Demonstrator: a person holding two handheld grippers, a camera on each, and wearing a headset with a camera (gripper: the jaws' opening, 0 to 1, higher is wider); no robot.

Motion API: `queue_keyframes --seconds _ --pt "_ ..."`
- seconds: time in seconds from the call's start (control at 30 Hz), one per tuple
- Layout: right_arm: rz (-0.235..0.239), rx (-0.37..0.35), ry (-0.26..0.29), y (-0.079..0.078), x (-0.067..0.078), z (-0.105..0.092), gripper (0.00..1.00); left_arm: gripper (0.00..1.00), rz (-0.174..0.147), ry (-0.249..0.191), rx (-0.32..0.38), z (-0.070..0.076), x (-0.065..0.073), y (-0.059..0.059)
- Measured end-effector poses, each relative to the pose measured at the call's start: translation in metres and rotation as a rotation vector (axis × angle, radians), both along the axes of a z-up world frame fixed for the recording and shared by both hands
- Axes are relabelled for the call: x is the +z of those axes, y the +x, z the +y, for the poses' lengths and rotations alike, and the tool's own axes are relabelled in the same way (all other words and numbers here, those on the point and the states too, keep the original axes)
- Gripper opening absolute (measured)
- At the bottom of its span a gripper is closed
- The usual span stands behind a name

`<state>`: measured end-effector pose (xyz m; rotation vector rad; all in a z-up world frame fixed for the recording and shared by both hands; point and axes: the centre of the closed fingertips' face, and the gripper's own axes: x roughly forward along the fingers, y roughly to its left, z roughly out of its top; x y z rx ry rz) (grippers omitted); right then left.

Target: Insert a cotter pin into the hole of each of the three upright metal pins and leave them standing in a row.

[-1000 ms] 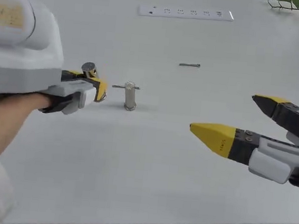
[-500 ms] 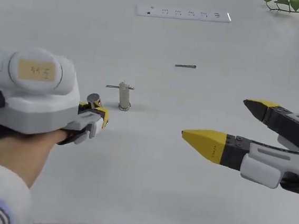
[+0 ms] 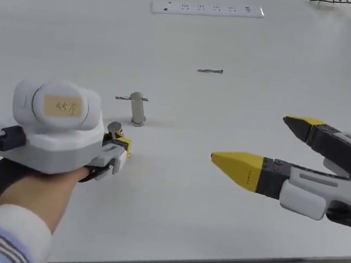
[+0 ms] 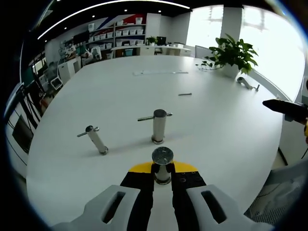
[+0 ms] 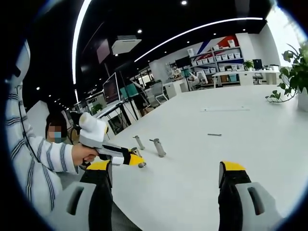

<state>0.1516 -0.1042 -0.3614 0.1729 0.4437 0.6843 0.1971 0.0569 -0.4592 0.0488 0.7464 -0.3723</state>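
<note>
My left gripper (image 3: 119,143) (image 4: 162,177) is shut on a bare metal pin (image 3: 114,127) (image 4: 162,163), held upright just over the white table. Beyond it a second metal pin (image 3: 138,109) (image 4: 159,126) stands with a cotter pin through its top. Left of that, a third metal pin (image 4: 96,139) (image 5: 138,142) also carries a cotter pin and looks tilted. A loose cotter pin (image 3: 210,71) (image 4: 185,94) lies farther back on the table. My right gripper (image 3: 258,139) (image 5: 166,173) hovers open at the right, with nothing between its jaws.
A white power strip (image 3: 206,9) lies along the far side of the table (image 3: 176,194). A potted plant (image 4: 231,53) stands at the table's far right. A person's sleeve (image 3: 3,236) shows at the near left edge.
My left gripper has drawn back toward the near edge with the bare pin, from left of the standing pin to in front of it. The right gripper has barely moved.
</note>
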Motion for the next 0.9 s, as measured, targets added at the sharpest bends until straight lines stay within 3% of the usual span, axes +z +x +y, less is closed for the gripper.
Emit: queue_keyframes --seconds 0.07,0.13,0.37,0.5,0.63,0.77,0.9 --pt "-0.001 -0.004 0.001 0.0007 0.0004 -0.0017 0.90 0.09 0.008 0.008 -0.008 -0.0013 -0.0015 -0.0009" --pt "-0.002 -0.005 0.000 0.0012 0.0005 -0.0029 0.90 0.09 -0.006 0.024 -0.018 -0.0017 -0.0023 -0.0004" --pt "0.006 -0.002 0.000 0.0018 -0.0008 -0.0025 0.90 0.09 -0.004 0.017 -0.004 -0.0020 -0.0038 -0.0008" --pt "0.013 0.004 -0.001 0.0019 -0.0026 -0.0001 0.90 0.09 -0.004 0.034 -0.006 -0.0003 -0.0086 -0.0022" --pt "0.011 0.010 -0.019 0.0026 -0.0031 0.0016 0.89 0.09 -0.018 0.022 -0.012 -0.0010 -0.0079 -0.0023" --pt "0.011 0.016 -0.023 0.0032 -0.0032 0.0038 0.89 0.10 -0.037 0.055 -0.044 -0.0027 -0.0081 -0.0051" --pt "0.009 0.018 -0.025 0.0033 -0.0025 0.0055 0.89 0.10 -0.037 0.055 -0.044 -0.0025 -0.0079 -0.0057"
